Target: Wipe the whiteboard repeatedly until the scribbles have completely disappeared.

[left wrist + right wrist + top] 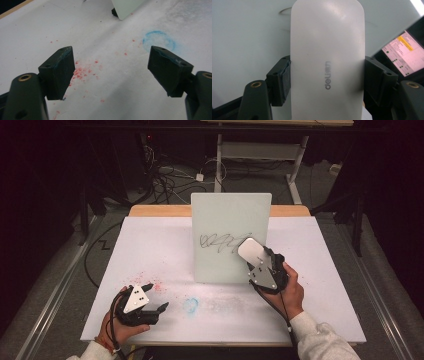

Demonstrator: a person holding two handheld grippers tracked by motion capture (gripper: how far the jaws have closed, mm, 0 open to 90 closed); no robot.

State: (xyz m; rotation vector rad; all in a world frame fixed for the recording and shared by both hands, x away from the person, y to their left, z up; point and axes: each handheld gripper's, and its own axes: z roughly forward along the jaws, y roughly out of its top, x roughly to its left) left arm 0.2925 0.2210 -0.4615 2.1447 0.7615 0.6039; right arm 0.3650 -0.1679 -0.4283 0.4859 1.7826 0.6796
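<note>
The high view looks forward and down on the table [150, 245] from above the person's side. The left gripper view sits low and close over the table [105, 75], looking along its jaws toward the board's [126, 7] corner. The right gripper view faces the board [249, 30] from very near. All three views share the board [231, 237].

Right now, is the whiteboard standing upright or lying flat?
Upright. The whiteboard stands on its lower edge on the table, scribble facing the person, while the right gripper holds the eraser against it.
</note>
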